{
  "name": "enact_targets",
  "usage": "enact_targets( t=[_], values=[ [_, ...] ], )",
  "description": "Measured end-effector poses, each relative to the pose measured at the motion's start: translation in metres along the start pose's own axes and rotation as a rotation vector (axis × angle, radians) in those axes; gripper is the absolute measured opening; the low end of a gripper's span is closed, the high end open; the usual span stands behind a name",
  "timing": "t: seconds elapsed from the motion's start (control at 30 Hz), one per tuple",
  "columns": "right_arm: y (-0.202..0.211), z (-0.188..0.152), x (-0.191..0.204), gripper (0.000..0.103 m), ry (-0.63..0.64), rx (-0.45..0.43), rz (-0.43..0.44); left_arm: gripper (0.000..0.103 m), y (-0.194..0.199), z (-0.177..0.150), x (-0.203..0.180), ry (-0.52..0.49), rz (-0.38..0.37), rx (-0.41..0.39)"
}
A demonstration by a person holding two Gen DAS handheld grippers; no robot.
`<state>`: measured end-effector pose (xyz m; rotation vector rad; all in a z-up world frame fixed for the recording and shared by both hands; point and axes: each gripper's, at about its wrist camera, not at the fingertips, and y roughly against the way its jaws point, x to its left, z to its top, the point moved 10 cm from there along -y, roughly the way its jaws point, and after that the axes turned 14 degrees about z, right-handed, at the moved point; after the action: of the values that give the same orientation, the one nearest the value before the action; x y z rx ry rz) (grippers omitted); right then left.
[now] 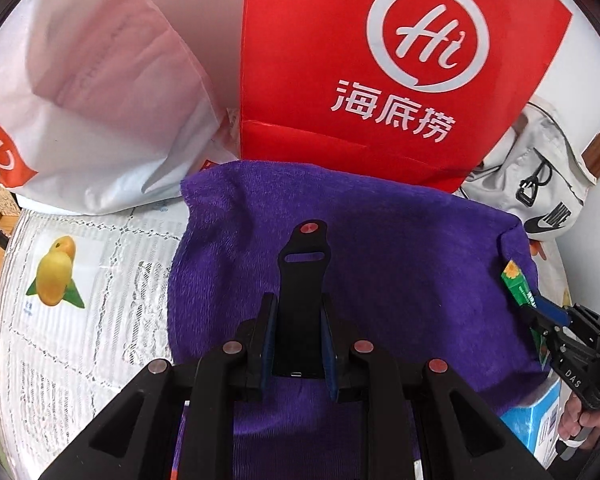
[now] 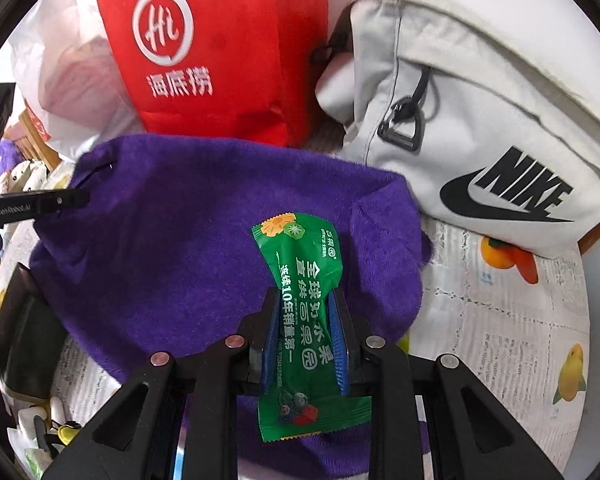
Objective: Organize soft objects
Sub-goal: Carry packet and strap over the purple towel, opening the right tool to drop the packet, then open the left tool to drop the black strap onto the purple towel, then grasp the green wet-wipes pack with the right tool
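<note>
A purple fleece towel (image 1: 400,264) lies rumpled on the table, also seen in the right wrist view (image 2: 172,240). My left gripper (image 1: 298,308) is shut on a black perforated strap (image 1: 304,268) that sticks forward over the towel. My right gripper (image 2: 305,300) is shut on a green snack packet (image 2: 300,264) printed with white writing, held above the towel's right part. In the left wrist view the right gripper (image 1: 556,316) shows at the right edge with the green packet (image 1: 516,280). The left gripper (image 2: 32,206) reaches in from the left edge of the right wrist view.
A red paper bag (image 1: 360,60) stands behind the towel, with a white plastic bag (image 1: 100,80) on its left and a pale Nike bag (image 2: 480,120) on its right. A fruit-print lace tablecloth (image 1: 80,300) covers the table. A blue box (image 1: 540,420) lies near the right hand.
</note>
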<state>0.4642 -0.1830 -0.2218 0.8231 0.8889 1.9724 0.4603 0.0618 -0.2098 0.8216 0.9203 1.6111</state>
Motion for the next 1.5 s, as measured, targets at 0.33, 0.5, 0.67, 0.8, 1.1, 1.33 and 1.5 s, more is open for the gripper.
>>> enact_targets(
  t=[0.33,0.5,0.67,0.8,1.1,1.33,1.5],
  values=[
    [-0.008,0.000,0.007,0.067,0.029,0.023,-0.003,0.026,-0.003,0.004,-0.002,-0.014,0.014,0.019],
    [0.014,-0.001,0.013,0.071,-0.002,-0.029,0.009,0.042,0.016,-0.003,0.008,-0.019,0.034,-0.008],
    [0.056,-0.011,0.035,0.071,-0.059,-0.129,0.056,0.042,0.048,-0.024,0.018,-0.029,0.023,-0.050],
    [0.091,-0.030,0.065,0.071,-0.045,-0.168,0.081,0.042,0.077,-0.052,0.029,-0.027,0.012,-0.074],
    [0.141,-0.099,0.143,0.084,0.014,-0.201,0.032,0.047,0.122,-0.121,0.059,0.016,-0.036,-0.087],
    [0.123,-0.147,0.193,0.086,0.029,-0.144,0.049,0.049,0.137,-0.172,0.080,0.017,-0.010,-0.106],
    [0.106,-0.164,0.211,0.086,0.043,-0.121,-0.014,0.052,0.143,-0.200,0.103,0.000,0.044,-0.135]
  ],
)
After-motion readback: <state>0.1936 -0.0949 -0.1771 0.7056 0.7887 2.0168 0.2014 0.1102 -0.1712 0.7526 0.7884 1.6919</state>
